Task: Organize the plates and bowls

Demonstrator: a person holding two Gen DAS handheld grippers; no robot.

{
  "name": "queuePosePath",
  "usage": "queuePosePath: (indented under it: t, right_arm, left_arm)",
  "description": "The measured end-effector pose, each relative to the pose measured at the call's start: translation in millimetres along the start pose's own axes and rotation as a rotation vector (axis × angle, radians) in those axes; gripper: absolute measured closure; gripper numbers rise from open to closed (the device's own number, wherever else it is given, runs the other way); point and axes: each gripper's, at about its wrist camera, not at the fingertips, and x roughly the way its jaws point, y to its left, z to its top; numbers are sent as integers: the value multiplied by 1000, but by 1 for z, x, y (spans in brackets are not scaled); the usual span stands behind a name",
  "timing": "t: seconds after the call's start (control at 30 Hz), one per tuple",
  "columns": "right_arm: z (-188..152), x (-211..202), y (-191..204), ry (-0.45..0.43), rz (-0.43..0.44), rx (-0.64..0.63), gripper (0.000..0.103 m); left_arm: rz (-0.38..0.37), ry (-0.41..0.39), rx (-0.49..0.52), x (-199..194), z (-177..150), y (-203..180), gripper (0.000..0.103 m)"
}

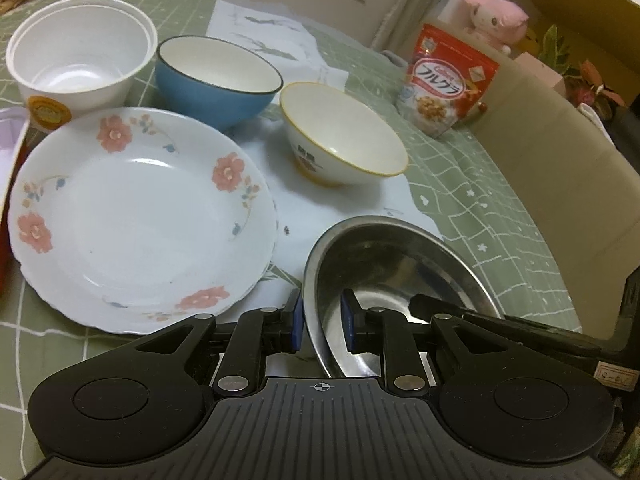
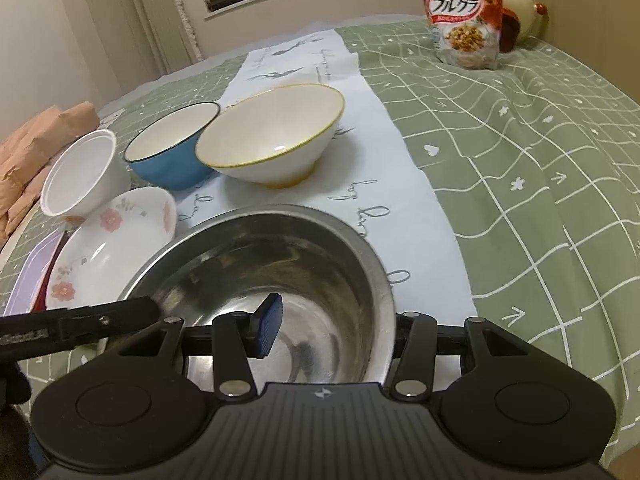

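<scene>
Steel bowl (image 1: 400, 264) rim straddled by left gripper (image 1: 322, 322) and right gripper (image 2: 336, 326) (opposite sides), both clamped; floral plate (image 1: 140, 220) just left.

A green tablecloth (image 2: 540, 184) with a white grid pattern covers the counter. A white cloth (image 2: 404, 184) with grey lettering and drawings lies along its middle. A red cereal bag (image 2: 464, 12) stands upright near the far edge. A pink plush toy (image 1: 494, 16) sits on a shelf beyond. Crumpled brown paper bags (image 2: 28, 152) lie at the left edge.
</scene>
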Motion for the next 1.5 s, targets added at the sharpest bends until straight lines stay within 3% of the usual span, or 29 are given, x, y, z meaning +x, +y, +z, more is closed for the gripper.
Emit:
queuePosePath:
  t: [0.1,0.27,0.5,0.7,0.97,1.3,1.5]
  right_arm:
    - [-1,-2,8,0,-9,-22,58]
    - [6,-10,27,-27,17,-44,58]
    - [21,2,81,-53,102,-105,58]
    - [23,31,125,-23,152,-148,58]
    - [29,58,152,-25,135,-165,58]
    - [25,73,166,-35,99,-223,56]
    - [26,67,162,-45,125,-191,56]
  left_arm:
    - [0,-3,-5,-4,1,4,81]
    - [1,-76,-5,-28,7,13,81]
    - [88,-199,-48,-66,20,50,81]
    - [172,-230,-115,-76,23,89,80]
    - [240,-239,-135,-63,31,113,80]
    - [217,-251,-131,-60,31,124,80]
    - [233,-266,-123,-62,33,124,80]
